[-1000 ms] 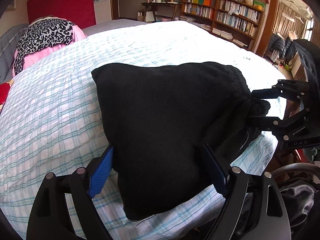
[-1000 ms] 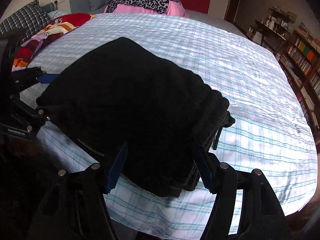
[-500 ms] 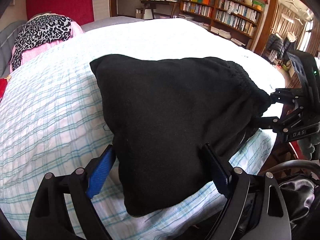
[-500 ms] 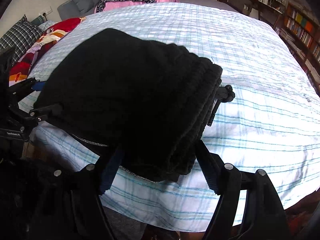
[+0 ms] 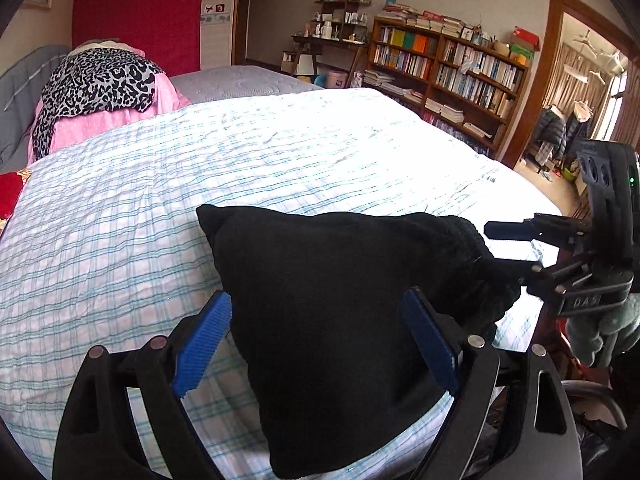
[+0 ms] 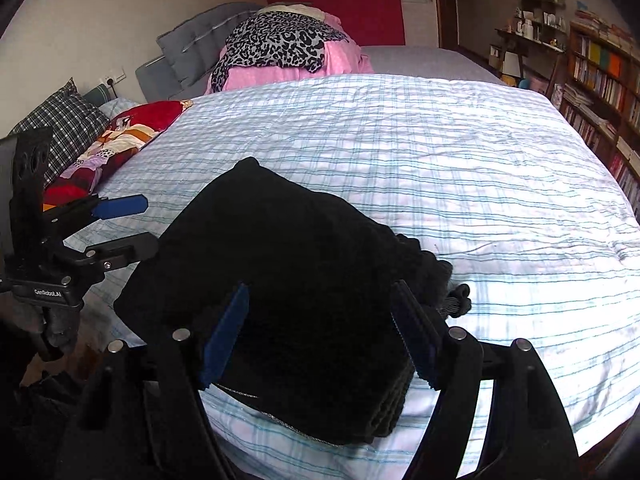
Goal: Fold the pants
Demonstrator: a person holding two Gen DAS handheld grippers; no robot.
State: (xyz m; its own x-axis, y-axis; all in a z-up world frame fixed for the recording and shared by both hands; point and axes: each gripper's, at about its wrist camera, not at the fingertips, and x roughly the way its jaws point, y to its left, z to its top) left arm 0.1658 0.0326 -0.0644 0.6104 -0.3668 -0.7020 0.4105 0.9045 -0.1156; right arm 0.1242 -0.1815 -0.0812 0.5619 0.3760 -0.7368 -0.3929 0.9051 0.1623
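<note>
The folded black pants (image 5: 340, 320) lay in a compact bundle at the near edge of the bed (image 5: 280, 168), and both the left gripper (image 5: 320, 344) and right gripper (image 6: 320, 336), fingers spread wide and holding nothing, would best lift straight clear without snagging the fabric.
</note>
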